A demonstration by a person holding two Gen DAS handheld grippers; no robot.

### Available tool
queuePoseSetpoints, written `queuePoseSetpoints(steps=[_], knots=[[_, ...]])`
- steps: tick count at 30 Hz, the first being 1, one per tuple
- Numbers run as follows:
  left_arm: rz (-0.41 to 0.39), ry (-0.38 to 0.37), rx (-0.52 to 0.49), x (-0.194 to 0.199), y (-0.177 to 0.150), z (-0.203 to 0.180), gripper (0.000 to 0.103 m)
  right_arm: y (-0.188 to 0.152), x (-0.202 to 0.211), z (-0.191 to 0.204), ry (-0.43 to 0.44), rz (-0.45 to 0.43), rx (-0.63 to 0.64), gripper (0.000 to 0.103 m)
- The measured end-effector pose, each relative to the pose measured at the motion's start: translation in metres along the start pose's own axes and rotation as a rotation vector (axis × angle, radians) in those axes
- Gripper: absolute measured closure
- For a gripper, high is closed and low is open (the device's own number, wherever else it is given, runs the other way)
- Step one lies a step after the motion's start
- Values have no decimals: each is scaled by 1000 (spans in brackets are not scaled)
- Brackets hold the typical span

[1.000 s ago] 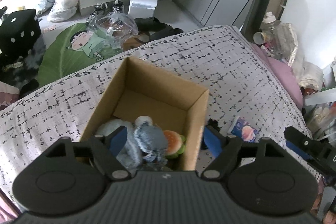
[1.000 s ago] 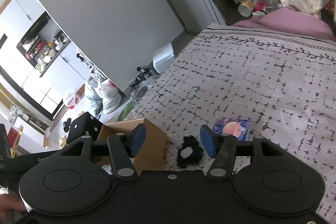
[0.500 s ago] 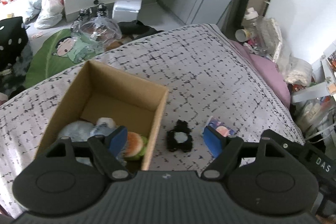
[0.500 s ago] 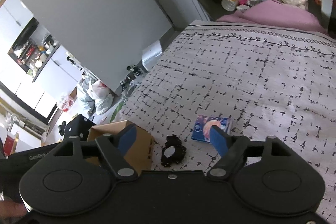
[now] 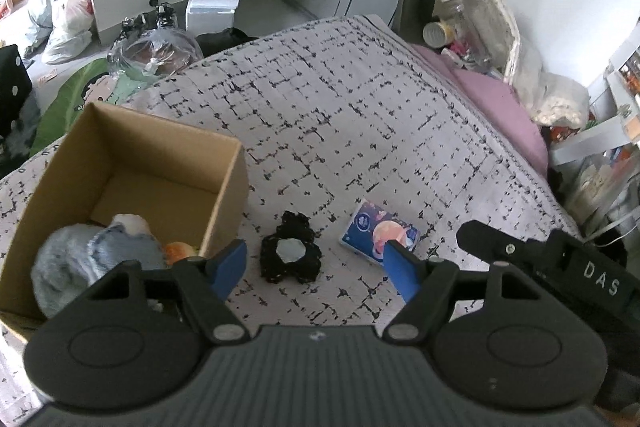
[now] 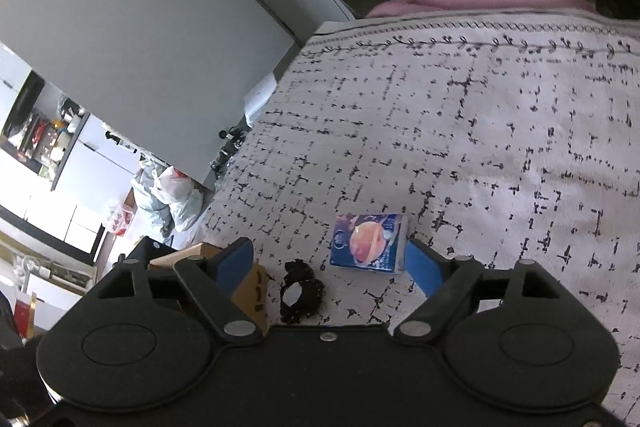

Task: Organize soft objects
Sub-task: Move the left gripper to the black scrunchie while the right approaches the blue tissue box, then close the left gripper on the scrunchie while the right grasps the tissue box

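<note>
A black scrunchie (image 5: pixel 290 254) lies on the patterned bedspread just right of an open cardboard box (image 5: pixel 132 163); it also shows in the right wrist view (image 6: pixel 300 293). The box holds a grey-blue plush (image 5: pixel 92 259) and an orange-green soft toy (image 5: pixel 180 250). A blue tissue packet (image 5: pixel 378 237) lies right of the scrunchie; it also shows in the right wrist view (image 6: pixel 368 243). My left gripper (image 5: pixel 316 265) is open and empty, just above the scrunchie. My right gripper (image 6: pixel 330 263) is open and empty, over the scrunchie and packet. Its body shows in the left wrist view (image 5: pixel 560 263).
The bed (image 5: pixel 360 99) ends at the far side, with floor clutter beyond: plastic bags (image 5: pixel 68 19), a white box (image 5: pixel 212 7), a green mat (image 5: pixel 80 95). A pink pillow (image 5: pixel 504 111), bottle (image 5: pixel 460 11) and bags sit at the right.
My left gripper has swung right, from over the box to over the scrunchie. My right gripper has moved closer to the packet and scrunchie and opened wider.
</note>
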State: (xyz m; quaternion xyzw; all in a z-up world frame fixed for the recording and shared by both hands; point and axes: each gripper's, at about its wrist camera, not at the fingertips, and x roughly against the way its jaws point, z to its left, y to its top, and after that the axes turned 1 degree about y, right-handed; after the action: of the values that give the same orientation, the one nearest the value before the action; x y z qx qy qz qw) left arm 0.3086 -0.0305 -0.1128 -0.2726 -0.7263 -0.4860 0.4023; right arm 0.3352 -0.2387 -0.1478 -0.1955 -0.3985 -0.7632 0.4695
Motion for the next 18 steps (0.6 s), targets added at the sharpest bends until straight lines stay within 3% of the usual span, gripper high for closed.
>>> queuePoseSetpoints(steps=[12,18], knots=[[50,56,-16,-53,-12,-21,48,-3,-39,-35,3,59,-99,44],[70,92,-57,-77,-17,-28,53,-5,-54,-41,8,81,-120,48]])
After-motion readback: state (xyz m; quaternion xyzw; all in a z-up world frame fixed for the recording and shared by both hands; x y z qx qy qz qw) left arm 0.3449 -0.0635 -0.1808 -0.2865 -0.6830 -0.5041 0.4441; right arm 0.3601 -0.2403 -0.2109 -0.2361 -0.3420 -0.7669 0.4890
